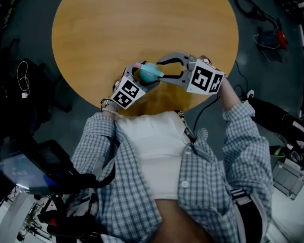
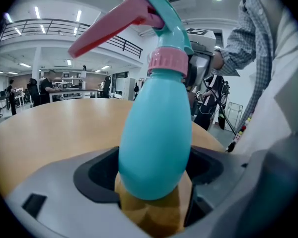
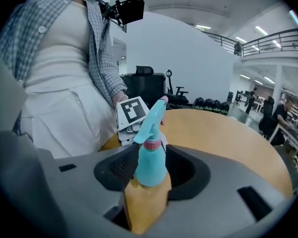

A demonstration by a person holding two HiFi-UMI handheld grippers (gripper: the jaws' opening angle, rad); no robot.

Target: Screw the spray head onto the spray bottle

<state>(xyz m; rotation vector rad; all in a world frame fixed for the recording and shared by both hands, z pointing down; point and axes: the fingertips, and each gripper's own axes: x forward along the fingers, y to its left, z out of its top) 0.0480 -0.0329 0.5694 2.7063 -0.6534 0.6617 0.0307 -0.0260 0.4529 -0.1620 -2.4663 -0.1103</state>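
Spray head [image 2: 166, 24] is seated on the bottle [image 2: 156, 133], which is clamped in the left gripper's [image 1: 142, 74] jaws; the right gripper's [image 1: 163, 69] jaws are spread open, so final tightening probably remains

**Round wooden surface [image 1: 142, 24]**

The surface is a round top of smooth yellow-brown wood standing on a dark grey floor [image 1: 258, 70]. A teal spray bottle [image 1: 148, 73] is over its near rim; whether it touches the wood cannot be told.
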